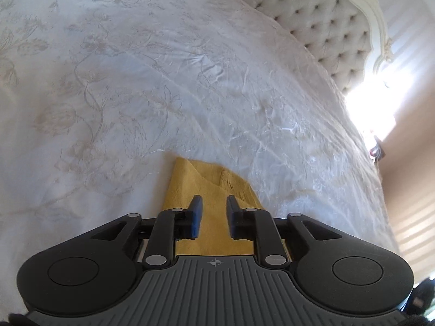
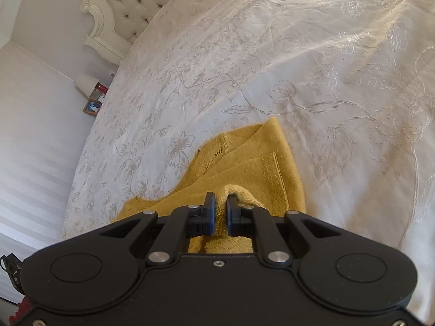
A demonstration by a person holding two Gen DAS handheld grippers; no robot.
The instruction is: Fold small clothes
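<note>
We see a small mustard-yellow knitted garment (image 2: 244, 163) lying on a big bed with a white cover stitched with pale flowers (image 2: 299, 54). It sits near the edge of the bed closest to us, and it is partly folded, with one flap laid over another.

Our right gripper (image 2: 220, 203) points down at the yellow knit. Its two blue pads (image 2: 210, 212) are almost together, and a raised bump of the yellow cloth is pinched between them. So this gripper is clamped on the garment. The rest of the garment spreads out in front of it and off to the left, flat on the bed cover.

Our left gripper (image 1: 214, 206) is above the same yellow garment (image 1: 195, 179). Its blue pads (image 1: 196, 214) stand apart with a clear gap, and we see the yellow cloth through the gap (it looks to lie under the pads, not pressed by them). This gripper holds nothing.

At the far end of the bed stands a cream padded headboard with buttons and a carved frame (image 1: 326, 27). Bright light (image 1: 375, 103) glows beside it in the left view. In the right view a small white lamp (image 2: 85, 84) and a little picture frame (image 2: 92, 107) sit next to the bed, by a pale wall (image 2: 40, 122).
</note>
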